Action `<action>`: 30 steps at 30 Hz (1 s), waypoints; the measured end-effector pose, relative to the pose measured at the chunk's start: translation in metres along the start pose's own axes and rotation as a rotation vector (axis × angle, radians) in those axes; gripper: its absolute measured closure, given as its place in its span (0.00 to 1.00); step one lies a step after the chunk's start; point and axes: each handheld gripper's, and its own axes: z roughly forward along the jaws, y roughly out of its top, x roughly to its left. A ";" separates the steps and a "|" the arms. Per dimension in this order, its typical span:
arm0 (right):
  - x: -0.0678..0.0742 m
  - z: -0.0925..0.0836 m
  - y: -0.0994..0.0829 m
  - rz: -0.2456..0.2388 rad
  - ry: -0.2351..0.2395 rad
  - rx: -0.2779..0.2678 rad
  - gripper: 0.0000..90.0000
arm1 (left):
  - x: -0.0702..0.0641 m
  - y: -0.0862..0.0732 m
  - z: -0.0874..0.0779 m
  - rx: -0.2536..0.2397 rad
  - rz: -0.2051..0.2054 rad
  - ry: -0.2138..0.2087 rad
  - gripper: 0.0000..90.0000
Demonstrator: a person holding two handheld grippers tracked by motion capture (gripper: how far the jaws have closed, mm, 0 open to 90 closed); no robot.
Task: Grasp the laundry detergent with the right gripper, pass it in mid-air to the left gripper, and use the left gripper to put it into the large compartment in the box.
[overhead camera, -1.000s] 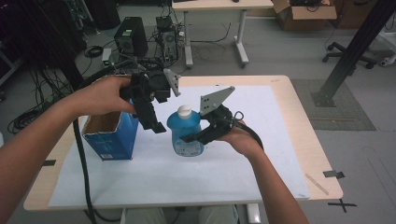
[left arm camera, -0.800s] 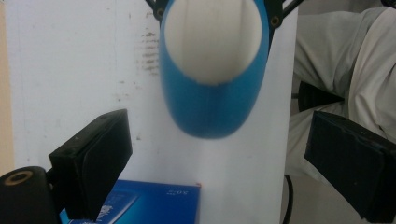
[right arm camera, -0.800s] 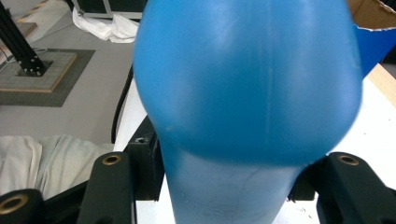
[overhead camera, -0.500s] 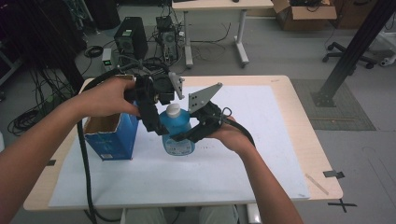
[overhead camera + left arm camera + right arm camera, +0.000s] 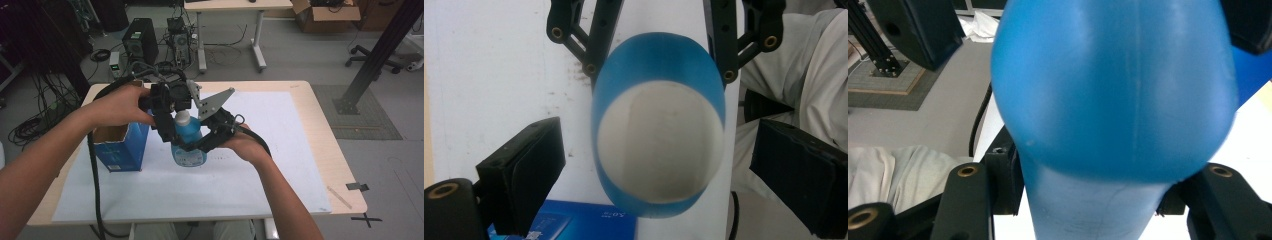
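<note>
Near the middle of the surface (image 5: 300,95), seen from the high view, a blue bottle (image 5: 189,145) with a white cap (image 5: 182,118) stands upright on a white sheet (image 5: 280,165), just beside an open blue box (image 5: 122,147) on its left. The right tongs (image 5: 192,146) come in from the right and pinch the bottle around its body, the person's right hand (image 5: 245,146) behind them. The left tongs (image 5: 170,131) hang over the bottle from above, by the cap, held by the left hand (image 5: 117,105). To the right of the bottle the sheet lies bare out to the surface's far right edge; the left side is hemmed in by the box, and a black cable (image 5: 95,185) trails down over the near edge. In the left gripper view, which looks straight down on the bottle (image 5: 659,125), the left tongs (image 5: 664,165) stand spread, one finger on each side of the cap (image 5: 659,142) and neither touching it, with a clear gap at both sides. A corner of the box (image 5: 574,222) shows at the bottom edge, and the right tongs' arms (image 5: 719,35) reach in from the top. In the right gripper view the bottle (image 5: 1113,90) sits very close between the right tongs (image 5: 1098,200), which are pressed against its sides low down; grey floor (image 5: 933,100) lies beyond the surface's edge at the left.
</note>
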 end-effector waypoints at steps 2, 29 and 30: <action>0.000 0.000 0.000 0.001 0.001 -0.003 0.48 | 0.001 0.001 0.001 -0.001 -0.001 -0.003 0.09; 0.002 -0.001 0.000 -0.004 0.001 -0.005 0.48 | 0.003 0.003 0.011 -0.012 0.011 -0.033 0.28; 0.002 -0.001 0.000 -0.001 0.001 -0.007 0.48 | 0.002 0.003 0.011 -0.014 0.009 -0.036 0.28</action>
